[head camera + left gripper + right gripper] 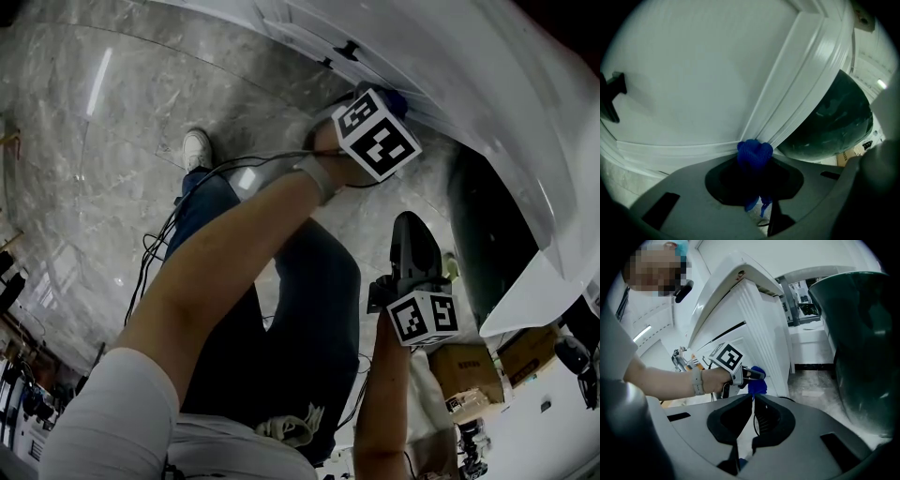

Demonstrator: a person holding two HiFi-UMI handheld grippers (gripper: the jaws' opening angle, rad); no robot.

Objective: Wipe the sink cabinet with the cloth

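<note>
The blue cloth [754,153] is bunched between the jaws of my left gripper [755,164], which is shut on it. It presses against the moulded corner of the white cabinet door [693,70]. In the head view the left gripper [392,101] reaches up to the cabinet [487,66], with only a bit of cloth [399,99] showing past its marker cube. From the right gripper view I see the cloth [757,385] touching the ribbed cabinet side [761,329]. My right gripper [753,398] is shut on nothing and hangs lower, away from the cabinet [413,223].
A dark green bin [865,348] stands close on the right, also seen beside the cabinet [487,234]. A black handle [611,93] sits on the door's left. Cardboard boxes [469,375] lie on the marble floor [103,141]. My legs and cables fill the space below.
</note>
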